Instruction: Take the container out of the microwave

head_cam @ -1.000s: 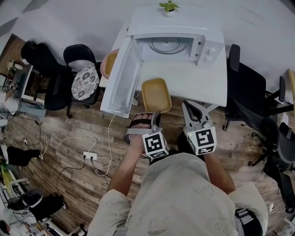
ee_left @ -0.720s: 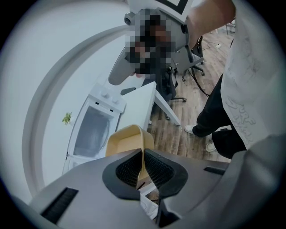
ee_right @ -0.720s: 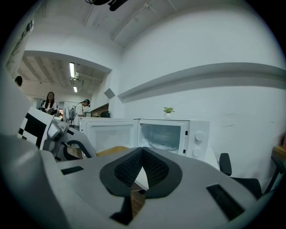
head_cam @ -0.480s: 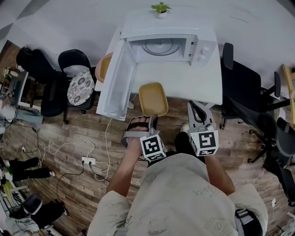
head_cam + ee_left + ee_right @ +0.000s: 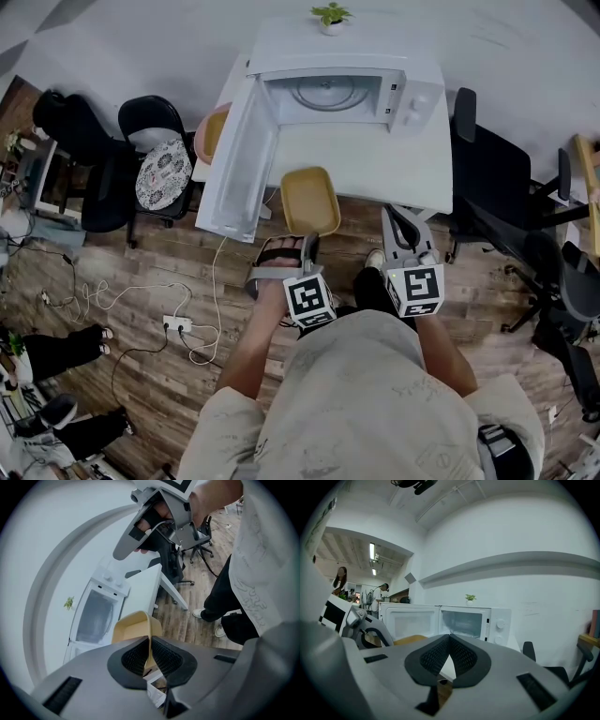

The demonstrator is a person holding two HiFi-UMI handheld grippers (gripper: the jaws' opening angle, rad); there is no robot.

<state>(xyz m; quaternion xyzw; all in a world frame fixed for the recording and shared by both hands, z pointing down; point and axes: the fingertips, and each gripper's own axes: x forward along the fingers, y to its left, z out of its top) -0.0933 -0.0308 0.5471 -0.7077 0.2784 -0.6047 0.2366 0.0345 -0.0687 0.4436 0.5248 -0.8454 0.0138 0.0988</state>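
Note:
The yellow container (image 5: 310, 200) hangs out past the front edge of the white table (image 5: 394, 169), in front of the white microwave (image 5: 342, 94). The microwave's door (image 5: 239, 169) stands swung open to the left and its chamber is empty. My left gripper (image 5: 310, 236) is shut on the container's near rim; in the left gripper view the pads pinch the thin yellow wall (image 5: 133, 626). My right gripper (image 5: 392, 214) floats to the right of the container, shut on nothing. In the right gripper view its jaws (image 5: 450, 638) point at the microwave (image 5: 464, 620).
A small potted plant (image 5: 328, 17) stands on the microwave. A black chair with a patterned cushion (image 5: 161, 164) is at the left, and black office chairs (image 5: 497, 178) are at the right. A power strip with cables (image 5: 178, 323) lies on the wooden floor.
The container, held by the left gripper, has come slightly away from the table toward me. The right gripper shifted a little beside it. Both jaws stayed as they were.

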